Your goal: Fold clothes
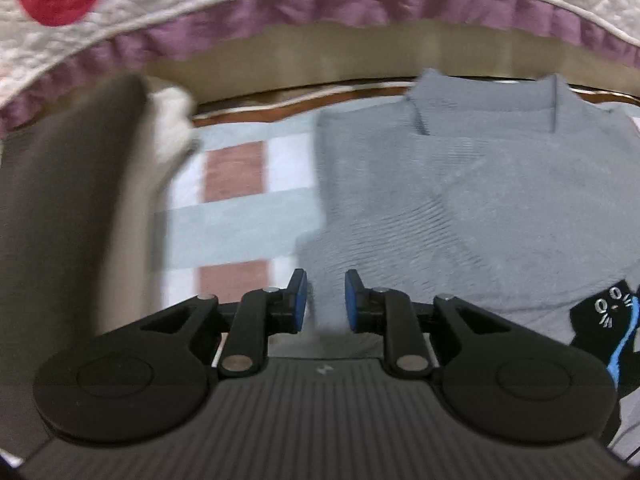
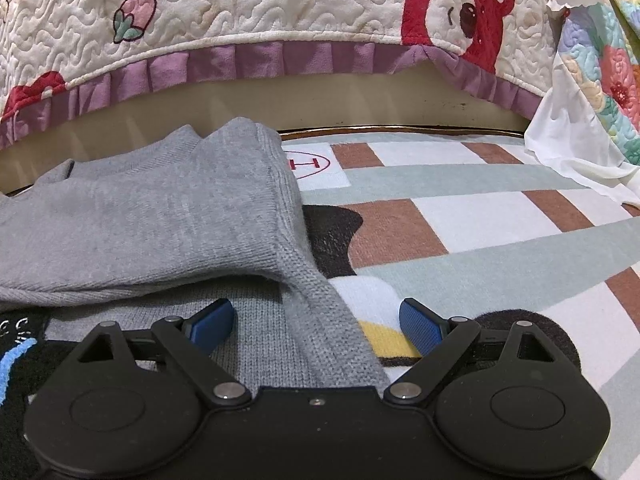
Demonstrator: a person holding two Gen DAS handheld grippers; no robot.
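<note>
Right claw (image 2: 316, 320) is gaping wide, straddling the grey knitted sweater's (image 2: 160, 216) edge; left claw (image 1: 326, 300) is hovering narrowly parted over it.

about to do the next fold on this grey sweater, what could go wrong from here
1. The right hand-held gripper is wide open astride the grey sweater edge; closing there may pinch only one knit layer, so the fold could drag unevenly.
2. The sleeve already folded over lies loose on top and might slide off when the hem is lifted.
3. The left hand-held gripper has a narrower gap, so thick knit could slip out.
</note>
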